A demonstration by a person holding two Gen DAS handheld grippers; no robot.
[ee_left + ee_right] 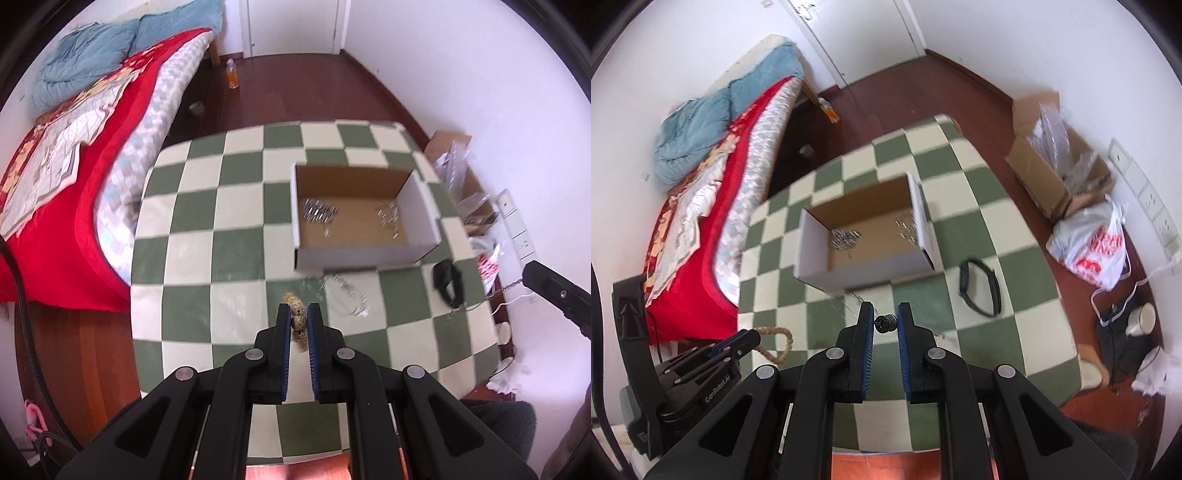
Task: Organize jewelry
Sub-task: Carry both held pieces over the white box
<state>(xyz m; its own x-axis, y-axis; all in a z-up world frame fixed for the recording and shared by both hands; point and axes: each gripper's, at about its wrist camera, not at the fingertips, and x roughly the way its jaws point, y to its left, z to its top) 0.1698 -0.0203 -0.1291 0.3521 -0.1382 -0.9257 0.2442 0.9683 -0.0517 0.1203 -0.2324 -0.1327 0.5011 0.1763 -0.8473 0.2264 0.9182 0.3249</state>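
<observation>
My left gripper [298,310] is shut on a speckled beige bead bracelet [297,321], held above the green and cream checked table [207,221]. From the right wrist view that gripper [746,338] shows at lower left with the bracelet [779,341] hanging from it. My right gripper [885,310] is shut on a small dark bead piece [885,323] on a thin chain [506,288]. An open cardboard box [354,256] [886,275] holds two silver jewelry heaps [320,214] [388,218]. A silver necklace [343,295] and a black band [448,282] [980,288] lie in front of the box.
A bed with a red blanket [66,229] runs along the table's left side. On the floor to the right are a cardboard carton with plastic wrap [1052,173], a white plastic bag [1093,251] and a mug [1143,319]. A bottle [232,74] stands on the floor beyond.
</observation>
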